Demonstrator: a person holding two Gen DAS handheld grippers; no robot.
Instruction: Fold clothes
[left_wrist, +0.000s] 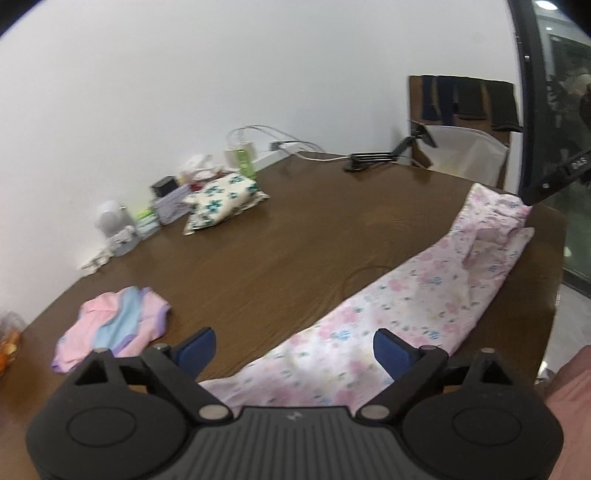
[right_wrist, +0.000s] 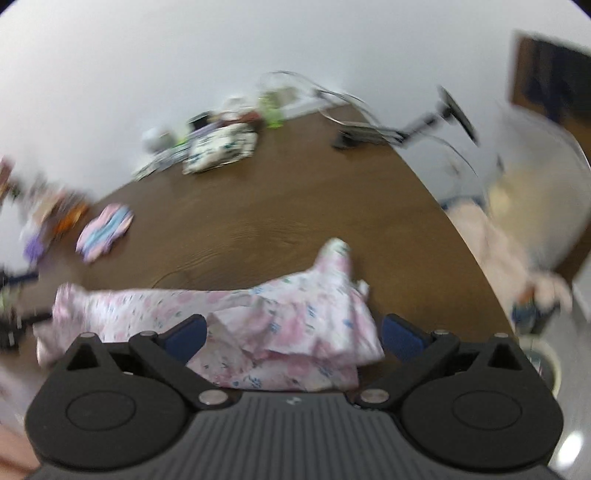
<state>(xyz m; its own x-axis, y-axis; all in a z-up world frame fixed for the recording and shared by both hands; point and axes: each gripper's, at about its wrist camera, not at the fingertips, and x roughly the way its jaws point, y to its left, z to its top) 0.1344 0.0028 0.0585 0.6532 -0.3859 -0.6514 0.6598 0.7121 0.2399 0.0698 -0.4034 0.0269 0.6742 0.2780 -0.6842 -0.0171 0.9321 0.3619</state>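
Fabric fills the space ahead of both your grippers: the floral garment (left_wrist: 417, 295) lies stretched in a long band across the brown wooden table (left_wrist: 277, 229), running from just under your left gripper (left_wrist: 295, 349) toward the far right edge, where its end is bunched into loose folds. Your left gripper has its jaws spread wide, holding nothing — the blue pads (left_wrist: 388, 349) sit above the near end of the cloth, one over the print and the other over bare wood. Your right gripper (right_wrist: 293, 336) is likewise wide apart and empty, with the rumpled, layered end of the floral garment (right_wrist: 280, 317) between its fingers; whether the pads touch the cloth you cannot tell from that blurred view. A small folded pink and blue garment (left_wrist: 110, 328) rests well apart on the left side of the table, and a floral tissue pack (left_wrist: 221, 201) sits near the wall among assorted clutter.
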